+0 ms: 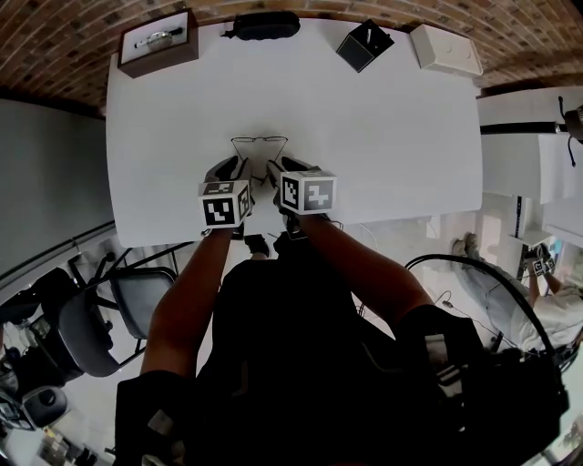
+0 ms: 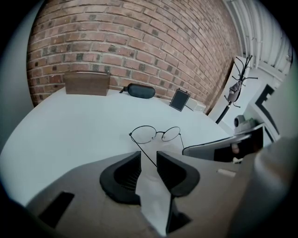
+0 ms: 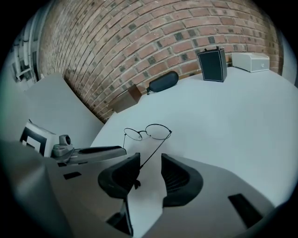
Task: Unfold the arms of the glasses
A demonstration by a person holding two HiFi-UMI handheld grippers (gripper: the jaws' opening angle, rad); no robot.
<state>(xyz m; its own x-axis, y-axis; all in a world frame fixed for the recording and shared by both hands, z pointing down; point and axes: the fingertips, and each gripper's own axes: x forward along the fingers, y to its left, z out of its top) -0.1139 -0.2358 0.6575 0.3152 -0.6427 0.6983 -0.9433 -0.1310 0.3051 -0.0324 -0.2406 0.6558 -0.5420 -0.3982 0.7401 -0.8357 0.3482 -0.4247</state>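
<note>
Glasses (image 1: 260, 143) sit on the white table (image 1: 383, 136) in the head view, near its front edge and just ahead of both tools. I have the left gripper (image 1: 239, 165) and the right gripper (image 1: 278, 169) side by side, both pointing at the frame. Along the far edge I see a wooden box (image 1: 158, 43), a dark glasses case (image 1: 264, 25), a small black box (image 1: 364, 44) and a white box (image 1: 444, 48), all well apart from the work.

In the left gripper view, the round-lens glasses (image 2: 162, 134) rest beyond the left gripper (image 2: 149, 160). Its jaws are spread, with bare table showing in the gap. One thin temple (image 2: 144, 151) runs from the frame's hinge back into that gap, close to the right-hand pad, and is not pinched.

In the right gripper view, the glasses (image 3: 144, 133) appear again ahead of the right gripper (image 3: 150, 162), whose jaws are also parted. The other temple (image 3: 153, 153) slants down between them, and its tip lies against the left-hand pad's inner edge. The opposite pad stays clear of it.
</note>
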